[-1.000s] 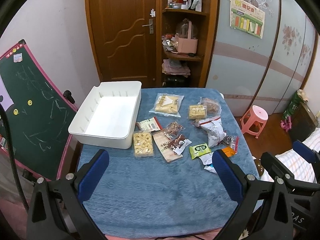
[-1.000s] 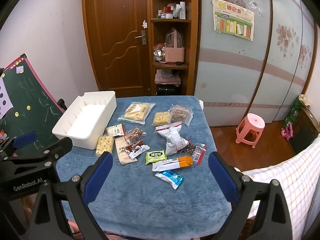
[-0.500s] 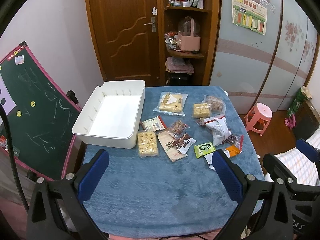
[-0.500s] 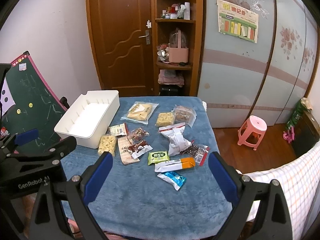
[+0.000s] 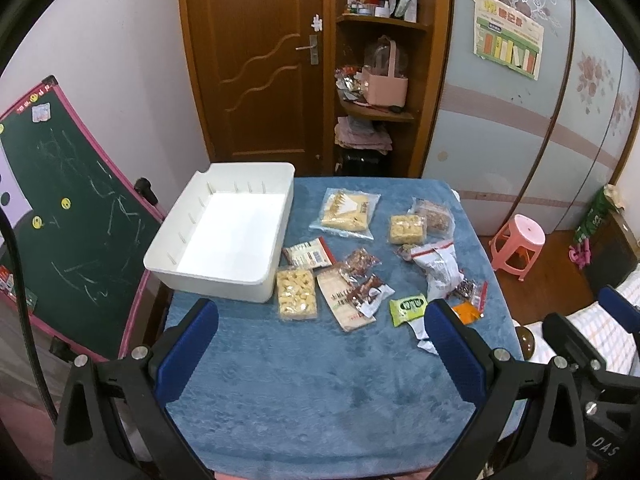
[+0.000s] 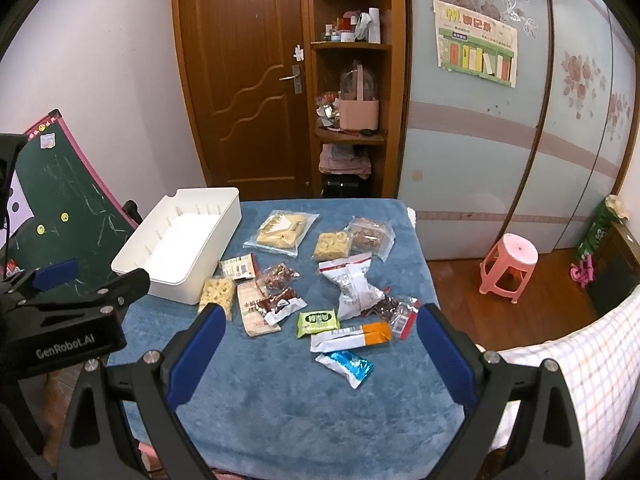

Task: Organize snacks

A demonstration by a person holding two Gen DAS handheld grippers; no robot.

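Two grippers hover over the near edge of the blue-covered table (image 6: 280,412), the left gripper (image 5: 320,344) and the right gripper (image 6: 318,348) both spread wide and holding nothing, though the left one's right finger hides part of the orange-and-white bar (image 6: 352,336) in its own view. From left to right lie the empty white bin (image 5: 224,232), its long axis running away toward the door, then the scattered snack packets, whose print is too small to read. Nearest the right gripper, the blue foil packet (image 6: 346,366) lies slantwise, and the orange-and-white bar lies nearly crosswise just beyond it.
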